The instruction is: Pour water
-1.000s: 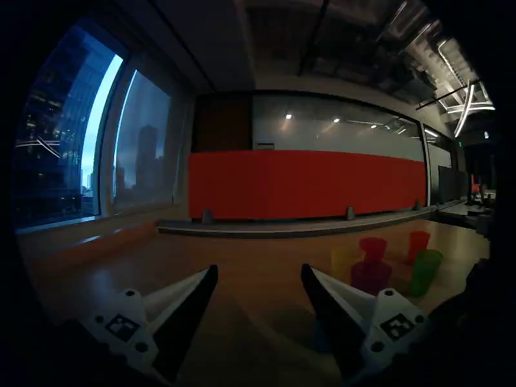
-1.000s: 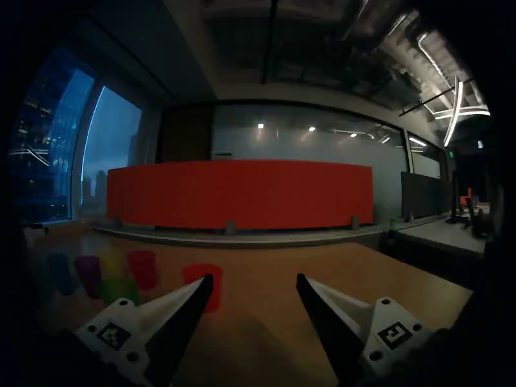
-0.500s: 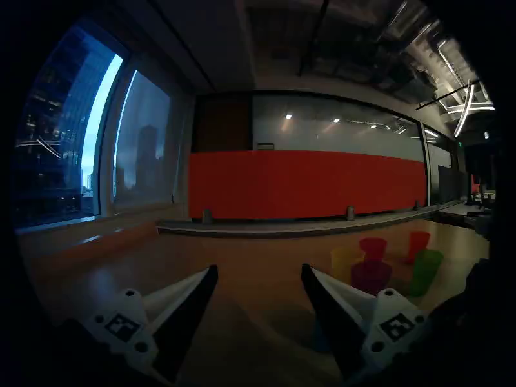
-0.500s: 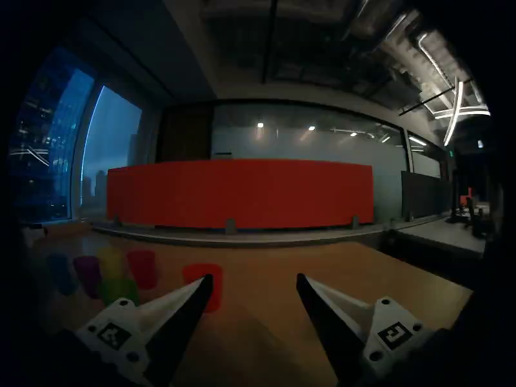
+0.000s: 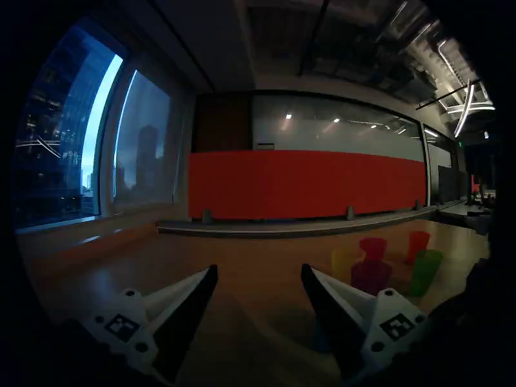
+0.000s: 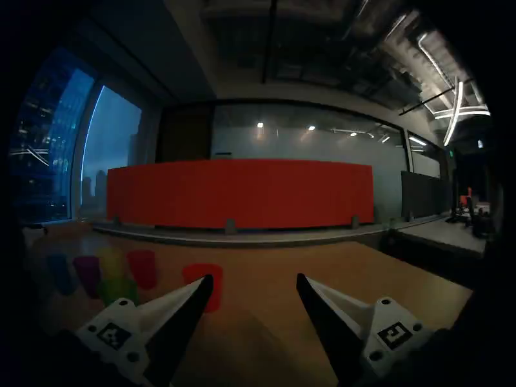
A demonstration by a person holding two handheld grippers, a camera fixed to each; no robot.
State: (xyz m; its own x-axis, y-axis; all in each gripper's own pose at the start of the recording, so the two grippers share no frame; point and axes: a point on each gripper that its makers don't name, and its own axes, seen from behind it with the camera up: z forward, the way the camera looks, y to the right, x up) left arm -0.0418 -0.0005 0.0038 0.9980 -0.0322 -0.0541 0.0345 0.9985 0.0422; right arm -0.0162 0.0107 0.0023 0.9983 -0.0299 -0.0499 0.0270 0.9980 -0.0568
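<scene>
Several plastic cups stand on a wooden table (image 5: 258,264). In the left gripper view they cluster at the right: a yellow cup (image 5: 342,261), a red cup (image 5: 373,248), a purple cup (image 5: 370,276), an orange-red cup (image 5: 418,246) and a green cup (image 5: 425,270). My left gripper (image 5: 259,293) is open and holds nothing, to the left of the cups. In the right gripper view a red cup (image 6: 204,284) stands just behind the left fingertip. A blue cup (image 6: 59,272), a purple cup (image 6: 88,273), a yellow cup (image 6: 111,262), a green cup (image 6: 117,289) and another red cup (image 6: 142,267) stand further left. My right gripper (image 6: 254,291) is open and holds nothing.
A long red partition (image 5: 303,184) with glass above it runs behind the table's far edge. Large windows (image 5: 97,155) line the left wall. The room is dim. A second desk (image 6: 438,232) stands to the right in the right gripper view.
</scene>
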